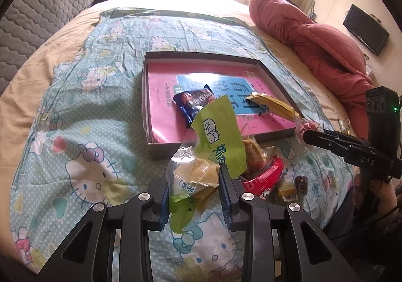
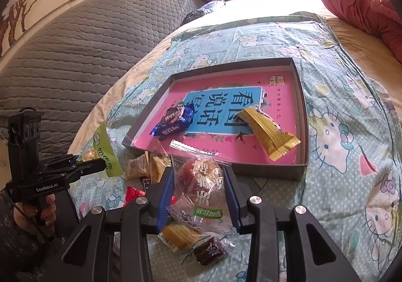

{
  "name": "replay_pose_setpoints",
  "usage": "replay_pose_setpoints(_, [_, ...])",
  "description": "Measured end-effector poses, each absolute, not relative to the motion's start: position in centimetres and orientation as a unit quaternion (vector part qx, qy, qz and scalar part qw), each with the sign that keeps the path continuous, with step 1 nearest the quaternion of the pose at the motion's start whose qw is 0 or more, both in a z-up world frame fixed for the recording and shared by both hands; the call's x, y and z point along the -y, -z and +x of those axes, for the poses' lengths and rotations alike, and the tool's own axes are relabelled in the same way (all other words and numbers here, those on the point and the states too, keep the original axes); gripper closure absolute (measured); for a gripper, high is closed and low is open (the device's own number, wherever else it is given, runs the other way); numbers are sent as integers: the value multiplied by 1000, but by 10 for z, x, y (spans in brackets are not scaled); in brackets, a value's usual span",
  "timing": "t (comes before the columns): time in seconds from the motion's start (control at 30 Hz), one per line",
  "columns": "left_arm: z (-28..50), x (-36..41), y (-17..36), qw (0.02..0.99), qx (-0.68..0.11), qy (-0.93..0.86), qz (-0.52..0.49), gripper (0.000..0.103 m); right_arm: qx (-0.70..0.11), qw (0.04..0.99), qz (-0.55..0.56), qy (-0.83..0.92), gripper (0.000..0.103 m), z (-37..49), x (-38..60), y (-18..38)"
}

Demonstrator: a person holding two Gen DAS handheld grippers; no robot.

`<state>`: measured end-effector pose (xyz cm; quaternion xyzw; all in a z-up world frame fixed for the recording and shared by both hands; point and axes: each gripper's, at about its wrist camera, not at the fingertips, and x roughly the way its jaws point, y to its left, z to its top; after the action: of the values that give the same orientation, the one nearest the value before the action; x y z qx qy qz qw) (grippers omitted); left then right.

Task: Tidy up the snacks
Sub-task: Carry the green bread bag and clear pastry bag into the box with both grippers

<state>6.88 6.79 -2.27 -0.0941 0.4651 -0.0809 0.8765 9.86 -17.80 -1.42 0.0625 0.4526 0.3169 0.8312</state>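
Note:
My left gripper (image 1: 194, 176) is shut on a green milk-bread packet (image 1: 213, 136), held just in front of the shallow grey box (image 1: 201, 54) with a pink book inside. My right gripper (image 2: 199, 181) is shut on a clear packet with a red-orange snack (image 2: 201, 178), near the box's front edge (image 2: 263, 171). In the box lie a blue cookie packet (image 2: 173, 119) and a yellow bar packet (image 2: 268, 133). In the right wrist view the left gripper (image 2: 100, 165) shows at the left with the green packet (image 2: 105, 151).
Several loose snacks lie on the Hello Kitty sheet (image 2: 339, 131): small tan packets (image 2: 148, 165), a red wrapper (image 1: 263, 177), a yellow cake piece (image 2: 179, 234), a dark candy (image 2: 209, 251). A red quilt (image 1: 314, 43) lies at right, a grey headboard (image 2: 75, 55) at left.

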Motion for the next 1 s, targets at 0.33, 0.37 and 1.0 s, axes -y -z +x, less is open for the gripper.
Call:
replay_pose_setpoints(0.33, [78,-64,14,883,-451,75,-104,70,-436,838,68,-321,64,104,176,6])
replay_pose_setpoints(0.37, [79,-64,14,884,-449,75,-106,70,-434,839,68,-321,64,104,176,6])
replay_pose_setpoints(1.0, [110,-55,13,891,-434,67,-114,70,-412,851,76,-317,64,120,177,-2])
